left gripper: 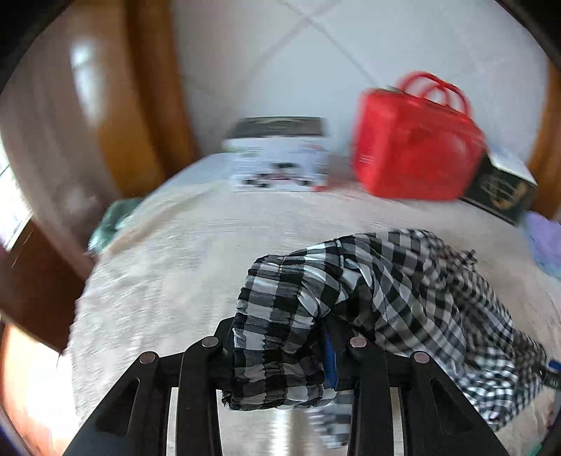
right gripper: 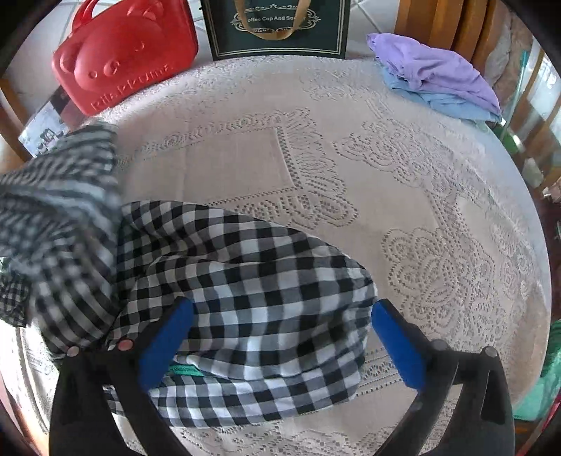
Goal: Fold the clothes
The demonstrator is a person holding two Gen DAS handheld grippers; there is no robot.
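A black-and-white checked garment (right gripper: 252, 280) lies bunched on the lace tablecloth (right gripper: 403, 196). My left gripper (left gripper: 280, 350) is shut on an elastic hem of the checked garment (left gripper: 280, 315) and holds it lifted, the rest trailing down to the right. My right gripper (right gripper: 280, 336) is open, its blue pads (right gripper: 164, 340) on either side of the lower part of the garment, close above the cloth. The lifted part shows blurred at the left of the right wrist view.
A red plastic case (right gripper: 122, 59) (left gripper: 413, 140), a dark green gift bag (right gripper: 277, 28) and a white box (left gripper: 280, 158) stand along the table's far edge. Folded purple and blue clothes (right gripper: 434, 77) lie at the far right. Wooden chairs surround the table.
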